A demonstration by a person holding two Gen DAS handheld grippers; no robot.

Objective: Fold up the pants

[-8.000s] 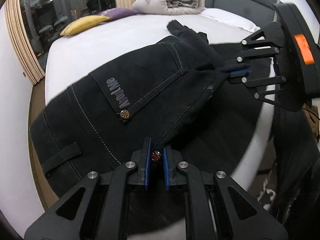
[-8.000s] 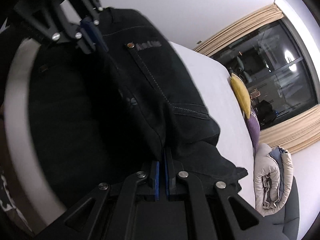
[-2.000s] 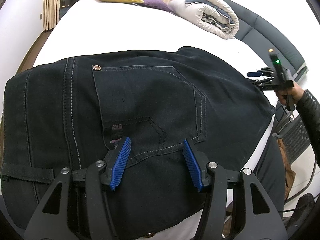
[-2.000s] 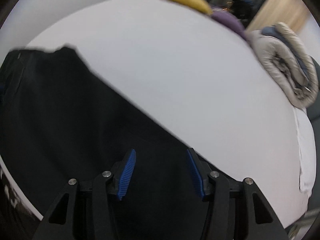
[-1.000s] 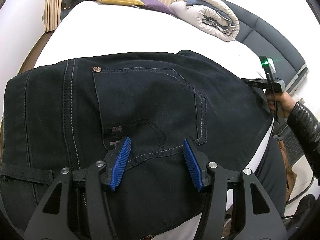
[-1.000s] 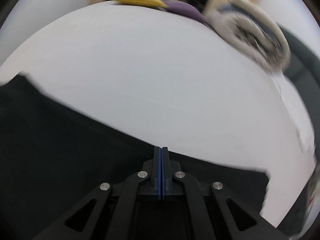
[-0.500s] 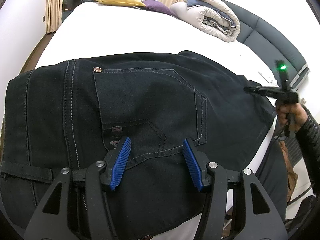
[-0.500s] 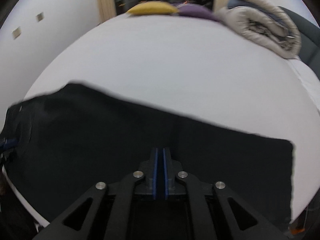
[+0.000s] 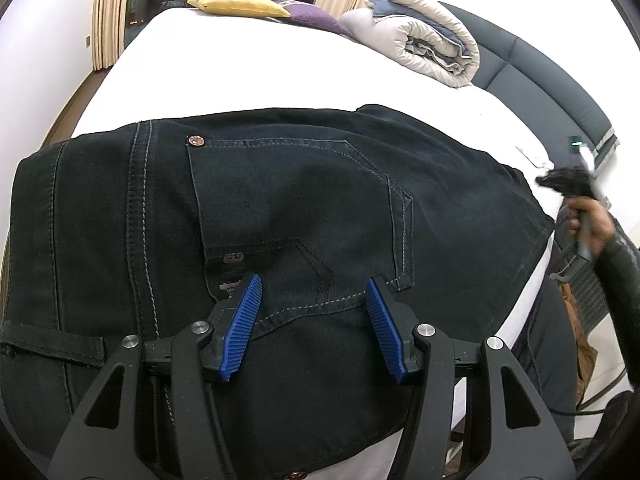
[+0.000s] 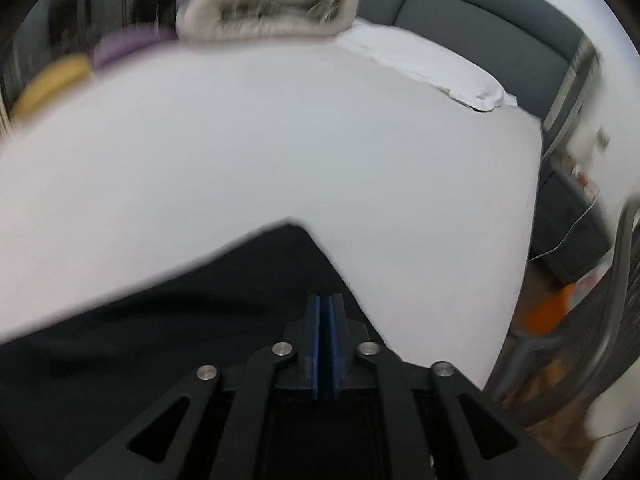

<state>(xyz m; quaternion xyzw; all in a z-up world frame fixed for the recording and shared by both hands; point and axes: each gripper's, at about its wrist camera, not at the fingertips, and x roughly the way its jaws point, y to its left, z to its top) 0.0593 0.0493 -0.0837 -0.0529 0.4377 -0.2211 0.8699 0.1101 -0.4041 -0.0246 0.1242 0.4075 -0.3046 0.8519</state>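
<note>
Black jeans [image 9: 304,208] lie flat on the white bed [image 9: 248,68], back pocket up, waistband at the left. My left gripper [image 9: 312,324] is open and empty, hovering over the pocket's lower edge. My right gripper [image 10: 325,344] is shut above the leg end of the jeans [image 10: 224,304]; I cannot tell whether cloth is between its pads. It also shows in the left wrist view [image 9: 568,184] at the far right, blurred, held by a hand.
A rolled grey duvet [image 9: 420,40], a yellow pillow [image 9: 236,3] and a purple pillow [image 9: 316,20] lie at the bed's far side. A dark headboard [image 9: 540,76] runs at the right. A chair [image 10: 600,320] stands by the bed's corner.
My right gripper shut about a second ago and has swung right toward the jeans' leg end and the bed corner. My left gripper stayed open and still.
</note>
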